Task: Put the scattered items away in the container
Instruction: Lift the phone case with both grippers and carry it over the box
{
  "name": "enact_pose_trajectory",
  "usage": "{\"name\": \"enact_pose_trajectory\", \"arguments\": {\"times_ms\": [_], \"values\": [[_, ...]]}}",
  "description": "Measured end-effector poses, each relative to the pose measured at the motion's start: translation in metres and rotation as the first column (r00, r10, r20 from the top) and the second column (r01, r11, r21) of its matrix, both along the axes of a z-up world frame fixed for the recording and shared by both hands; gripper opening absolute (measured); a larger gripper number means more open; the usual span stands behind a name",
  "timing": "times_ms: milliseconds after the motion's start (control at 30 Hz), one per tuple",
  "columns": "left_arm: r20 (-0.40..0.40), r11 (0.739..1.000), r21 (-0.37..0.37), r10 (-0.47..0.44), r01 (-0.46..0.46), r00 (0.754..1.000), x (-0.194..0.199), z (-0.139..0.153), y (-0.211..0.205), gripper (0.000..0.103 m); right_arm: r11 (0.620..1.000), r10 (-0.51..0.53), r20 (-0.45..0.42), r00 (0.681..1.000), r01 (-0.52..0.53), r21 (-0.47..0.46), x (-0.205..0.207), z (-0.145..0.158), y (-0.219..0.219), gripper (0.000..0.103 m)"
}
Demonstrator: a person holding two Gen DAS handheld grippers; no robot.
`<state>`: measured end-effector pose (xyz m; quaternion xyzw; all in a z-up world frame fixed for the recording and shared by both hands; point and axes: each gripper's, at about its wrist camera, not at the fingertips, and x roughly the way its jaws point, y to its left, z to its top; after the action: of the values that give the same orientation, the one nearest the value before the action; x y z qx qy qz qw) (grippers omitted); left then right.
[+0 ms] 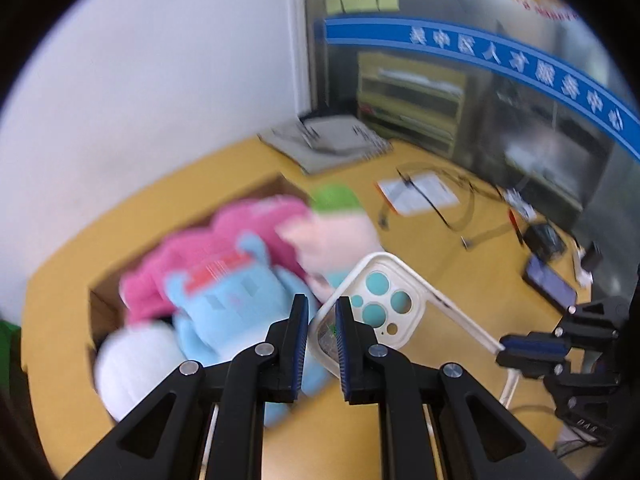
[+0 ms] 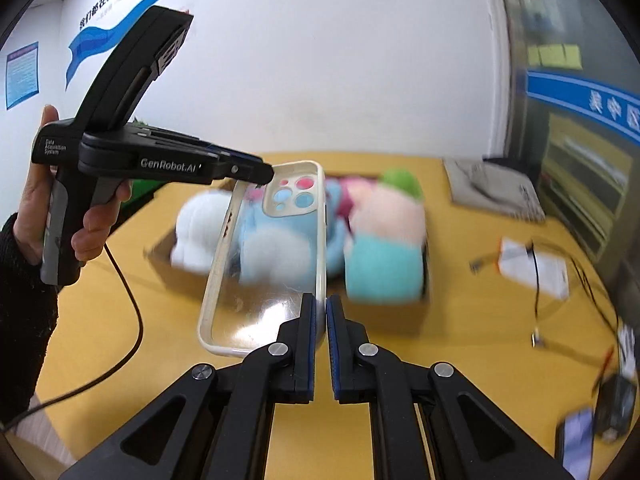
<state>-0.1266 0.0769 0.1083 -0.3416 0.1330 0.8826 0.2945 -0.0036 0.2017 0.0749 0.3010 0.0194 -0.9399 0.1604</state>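
Note:
A clear phone case (image 1: 416, 306) with a cream rim hangs in the air between both grippers. My left gripper (image 1: 322, 308) is shut on the corner beside its camera cut-outs; the right wrist view shows it (image 2: 264, 174) pinching that top end. My right gripper (image 2: 323, 304) is shut on the case's (image 2: 256, 300) lower right rim, and it also appears (image 1: 520, 350) at the case's far end. Behind and below the case, an open cardboard box (image 1: 104, 308) (image 2: 160, 254) holds blurred plush toys: blue (image 1: 228, 316), pink (image 1: 240, 224), white (image 2: 196, 220) and teal (image 2: 380, 276).
The yellow table (image 1: 460, 264) carries a stack of papers (image 1: 328, 140) at the back, a sheet with thin cables (image 1: 416, 192) and phones (image 1: 548, 280) at the right. A hand (image 2: 92, 228) grips the left gripper's handle, with its cable (image 2: 134, 312) trailing over the table.

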Motion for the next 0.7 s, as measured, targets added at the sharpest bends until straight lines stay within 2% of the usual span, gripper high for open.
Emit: {"name": "enact_pose_trajectory", "arguments": {"times_ms": [133, 300, 467, 600, 700], "values": [[-0.025, 1.000, -0.004, 0.029, -0.029, 0.999, -0.062, 0.020, -0.009, 0.013, 1.000, 0.004, -0.036, 0.999, -0.004, -0.008, -0.062, 0.020, -0.013, 0.007], [-0.010, 0.997, -0.017, 0.073, -0.073, 0.997, -0.138, 0.013, -0.018, 0.013, 0.999, -0.007, -0.018, 1.000, 0.006, -0.043, -0.139, 0.023, -0.027, 0.007], [0.070, 0.991, -0.021, 0.130, -0.129, 0.989, -0.202, -0.026, -0.022, 0.013, 0.996, -0.023, 0.068, 0.997, 0.029, -0.079, -0.217, -0.002, -0.032, 0.007], [0.141, 0.985, -0.032, 0.171, -0.168, 0.975, -0.227, -0.067, -0.028, 0.013, 0.999, -0.021, 0.140, 0.990, 0.027, -0.039, -0.251, -0.031, -0.043, 0.007], [0.183, 0.983, -0.058, 0.184, -0.176, 0.966, -0.233, -0.092, -0.031, 0.014, 1.000, -0.029, 0.164, 0.986, 0.029, 0.004, -0.255, -0.046, -0.050, 0.006]]}}
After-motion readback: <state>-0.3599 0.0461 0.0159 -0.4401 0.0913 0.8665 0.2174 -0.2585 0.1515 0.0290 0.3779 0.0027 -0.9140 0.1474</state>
